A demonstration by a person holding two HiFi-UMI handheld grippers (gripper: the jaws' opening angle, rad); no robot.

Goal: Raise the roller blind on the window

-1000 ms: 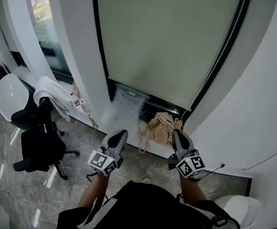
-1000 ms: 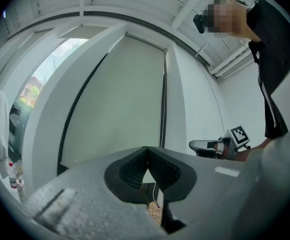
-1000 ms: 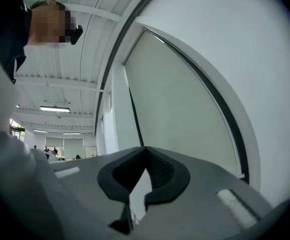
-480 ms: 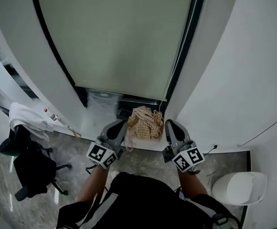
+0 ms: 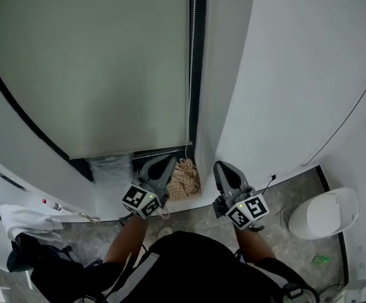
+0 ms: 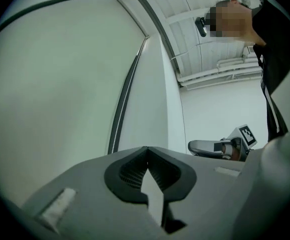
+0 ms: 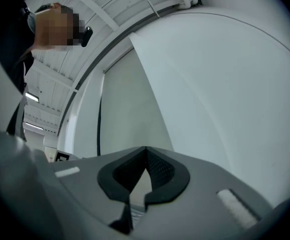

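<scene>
Roller blind [image 5: 94, 68]: pale grey-green, drawn down over nearly the whole window, bottom edge just above the window ledge [image 5: 199, 198].
Bead chain [image 5: 190, 62]: hanging straight down the blind's right edge, just beside the black frame [image 5: 198, 106].
Left gripper [image 5: 163, 166]: held below the blind's lower right corner, near the foot of the chain; fingers pressed together, nothing between them.
Right gripper [image 5: 224, 169]: held in front of the white wall [image 5: 284, 74] to the right of the frame, well apart from the chain; fingers pressed together, empty.
Markings: black-and-white square patterns on the left marker cube [image 5: 139, 201] and the right marker cube [image 5: 247, 211]; pattern only, not legible as text.
Ledge: checked cloth bundle [image 5: 184, 177] lying between the two grippers as seen from the head view; clear plastic bag [image 5: 110, 168] to its left.
Floor [image 5: 284, 197]: glossy grey; white round-topped bin [image 5: 325, 213] at the right; white cloth [image 5: 24, 221] draped at the lower left.
</scene>
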